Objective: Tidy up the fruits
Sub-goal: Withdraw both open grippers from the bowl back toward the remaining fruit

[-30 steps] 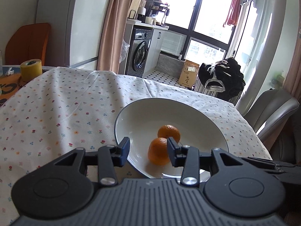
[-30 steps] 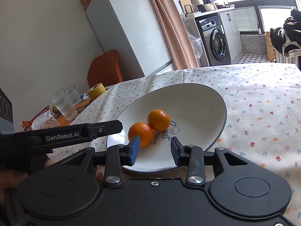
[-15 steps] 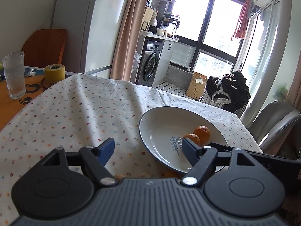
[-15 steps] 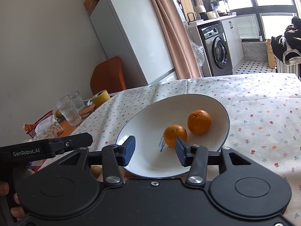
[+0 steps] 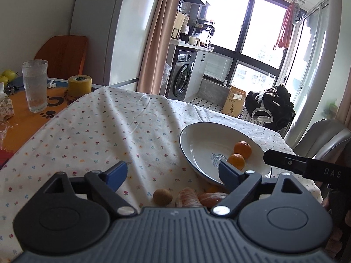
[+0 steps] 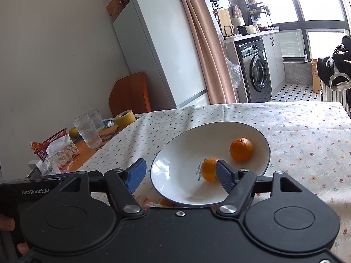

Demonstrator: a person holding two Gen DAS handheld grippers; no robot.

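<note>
Right wrist | round glossy plate (image 6: pixel 248 129) | two dimpled oranges (image 6: pixel 241 149) | right claw (image 6: pixel 181 176) agape

The left claw's body hides part of the peeled orange pieces (image 5: pixel 198 198).

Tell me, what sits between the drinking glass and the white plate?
In the left wrist view, only flowered tablecloth lies between glass and plate.

two oranges (image 6: pixel 241 149) (image 6: pixel 209 169) sit apart in the white bowl (image 6: pixel 175 164) ahead of the right gripper (image 6: pixel 179 175); a brown kiwi (image 5: pixel 162 196) and peeled segments (image 5: pixel 189 199) lie between the left gripper's (image 5: pixel 173 176) spread fingers
</note>
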